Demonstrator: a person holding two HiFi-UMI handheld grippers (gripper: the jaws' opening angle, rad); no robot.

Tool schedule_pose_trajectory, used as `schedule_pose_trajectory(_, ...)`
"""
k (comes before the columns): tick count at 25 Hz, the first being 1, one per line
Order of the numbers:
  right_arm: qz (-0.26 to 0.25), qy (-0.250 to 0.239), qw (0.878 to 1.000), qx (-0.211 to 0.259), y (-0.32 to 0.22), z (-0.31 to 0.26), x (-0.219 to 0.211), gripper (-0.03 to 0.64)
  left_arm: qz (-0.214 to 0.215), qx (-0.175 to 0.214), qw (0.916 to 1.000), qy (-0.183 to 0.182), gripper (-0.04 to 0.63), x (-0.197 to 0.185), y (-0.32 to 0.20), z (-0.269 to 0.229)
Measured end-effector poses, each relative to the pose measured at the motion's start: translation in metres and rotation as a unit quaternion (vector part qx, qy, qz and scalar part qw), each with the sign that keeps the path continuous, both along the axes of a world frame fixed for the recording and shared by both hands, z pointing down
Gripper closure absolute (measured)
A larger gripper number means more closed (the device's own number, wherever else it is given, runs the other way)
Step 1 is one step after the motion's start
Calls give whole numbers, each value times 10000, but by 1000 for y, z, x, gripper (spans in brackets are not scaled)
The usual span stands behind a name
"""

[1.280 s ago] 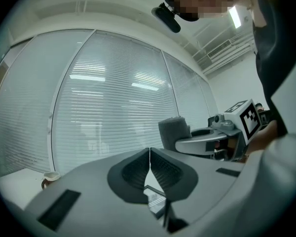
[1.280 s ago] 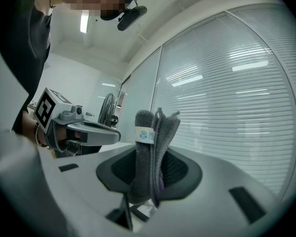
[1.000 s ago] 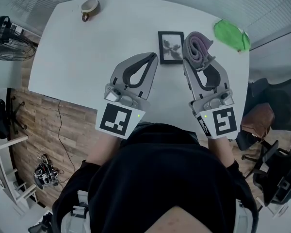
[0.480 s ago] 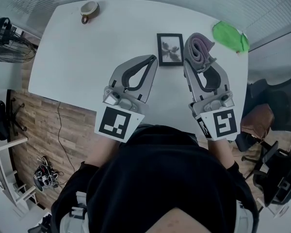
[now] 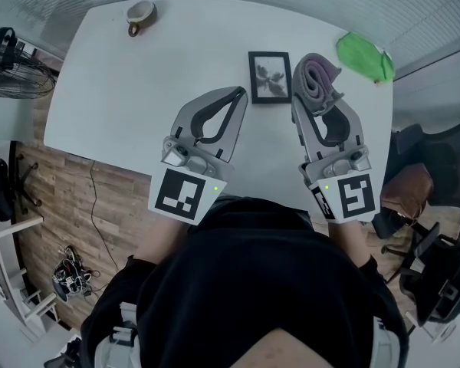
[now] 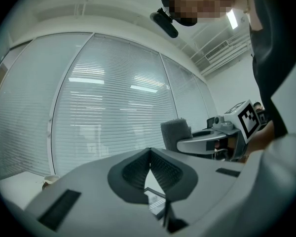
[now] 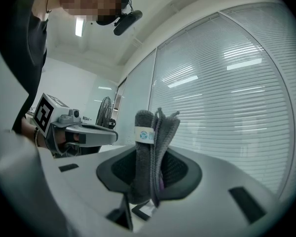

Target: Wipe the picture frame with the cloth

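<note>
Right gripper (image 5: 316, 92) jaws clamp the folded grey cloth (image 5: 313, 75) beside the picture frame (image 5: 269, 77); left gripper (image 5: 238, 96) jaws closed, empty

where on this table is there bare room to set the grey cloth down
The widest bare stretch of the table lies left of the picture frame, between the cup at the far edge and the left gripper. A narrower strip runs along the far edge beyond the frame. Crowded on the right: frame, grey cloth in the right gripper, green cloth.
</note>
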State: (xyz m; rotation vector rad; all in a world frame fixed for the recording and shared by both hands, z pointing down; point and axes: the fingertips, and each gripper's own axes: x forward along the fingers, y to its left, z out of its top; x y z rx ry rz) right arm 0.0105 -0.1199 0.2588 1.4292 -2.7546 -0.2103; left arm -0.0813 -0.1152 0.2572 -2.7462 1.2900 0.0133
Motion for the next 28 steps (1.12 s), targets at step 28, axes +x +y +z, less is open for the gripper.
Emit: schedule_pose_trajectory(28, -20, -254, 9997, 21, 6, -9, -4, 512, 54, 24, 9997, 225, 583, -3, 1, -6)
